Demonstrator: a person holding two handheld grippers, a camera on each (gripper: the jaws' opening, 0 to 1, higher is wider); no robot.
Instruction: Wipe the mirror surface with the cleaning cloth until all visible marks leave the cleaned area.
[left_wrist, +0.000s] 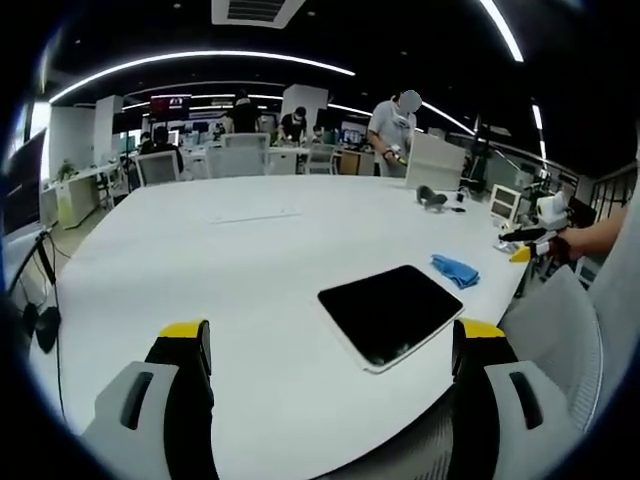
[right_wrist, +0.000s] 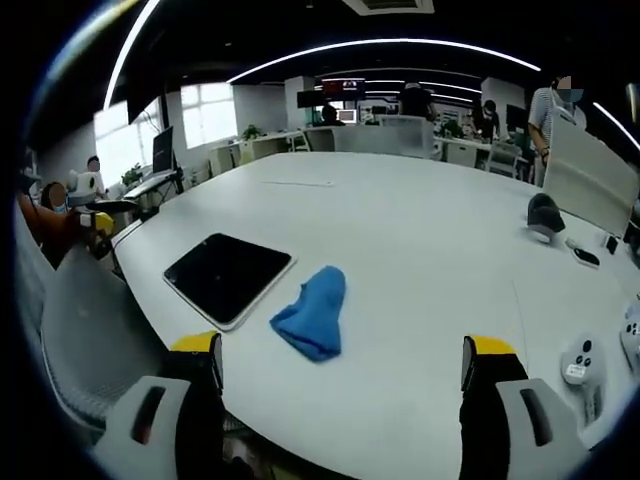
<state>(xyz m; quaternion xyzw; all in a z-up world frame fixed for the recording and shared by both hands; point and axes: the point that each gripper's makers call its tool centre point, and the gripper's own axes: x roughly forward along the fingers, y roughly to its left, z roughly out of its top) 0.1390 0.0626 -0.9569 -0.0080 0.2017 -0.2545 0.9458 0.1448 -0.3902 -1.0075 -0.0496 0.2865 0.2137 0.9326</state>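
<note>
In the right gripper view the right gripper (right_wrist: 340, 365) hangs over the near edge of the white table (right_wrist: 420, 240) with its jaws wide apart and nothing between them. Just ahead, a little left of its centre line, lies the crumpled blue cleaning cloth (right_wrist: 313, 312) — its long axis runs away from the jaws. Just beside the cloth, further left, lies the dark mirror (right_wrist: 228, 274), flat near the table edge.

In the left gripper view the left gripper (left_wrist: 330, 350) is also spread and empty. From there the mirror (left_wrist: 392, 311) comes first and the cloth (left_wrist: 455, 269) behind it, so I judge the right gripper the nearer one for picking up the cloth.
</note>
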